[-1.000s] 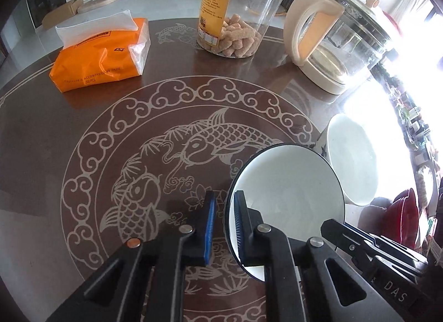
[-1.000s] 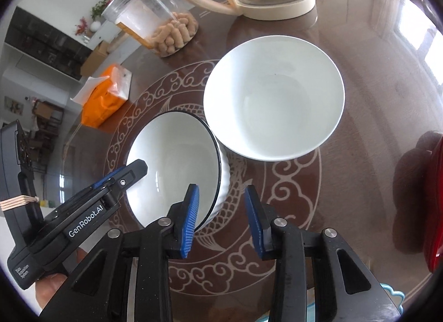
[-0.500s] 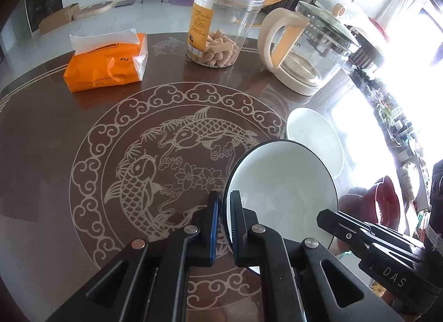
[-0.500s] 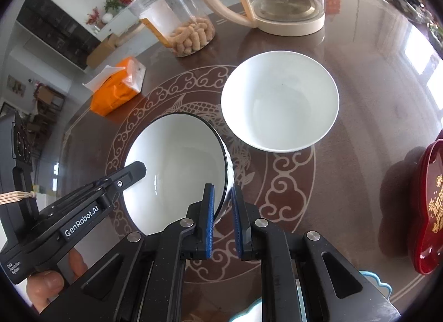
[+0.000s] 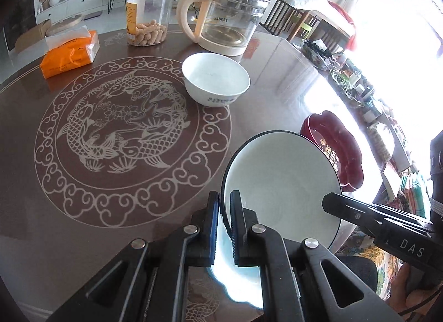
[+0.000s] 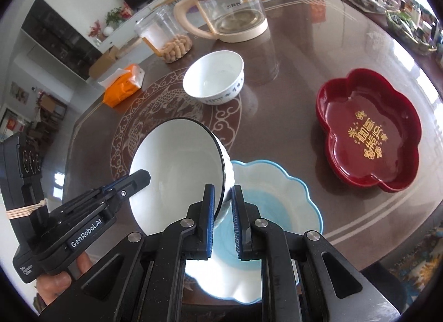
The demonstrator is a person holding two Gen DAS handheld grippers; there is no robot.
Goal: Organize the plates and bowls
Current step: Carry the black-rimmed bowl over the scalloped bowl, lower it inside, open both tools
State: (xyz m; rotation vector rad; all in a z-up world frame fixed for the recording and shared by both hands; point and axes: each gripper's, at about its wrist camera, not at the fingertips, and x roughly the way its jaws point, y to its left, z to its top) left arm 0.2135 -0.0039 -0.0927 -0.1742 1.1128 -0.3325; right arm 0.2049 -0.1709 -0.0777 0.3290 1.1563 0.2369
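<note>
A white bowl with a black rim (image 6: 177,172) hangs tilted in the air, held by both grippers. My left gripper (image 5: 224,202) is shut on its left rim, and my right gripper (image 6: 223,197) is shut on the opposite rim. Each gripper shows in the other's view: the right one (image 5: 332,202) and the left one (image 6: 138,180). Directly below the bowl (image 5: 282,183) lies a blue and white scalloped plate (image 6: 277,202), partly hidden. A white bowl with blue lettering (image 6: 213,78) stands further back on the table. A red flower-shaped dish (image 6: 368,128) sits to the right.
At the back of the brown patterned table (image 5: 116,155) stand a glass kettle (image 5: 227,25), a clear jar of snacks (image 5: 146,17) and an orange tissue pack (image 5: 69,53). The table's edge runs close below the blue plate. A hand (image 6: 55,277) grips the left tool.
Both grippers closed on the black-rimmed bowl's rim, lifted it off the table's middle and carried it back toward the near edge, over the blue plate. The other white bowl stayed put.
</note>
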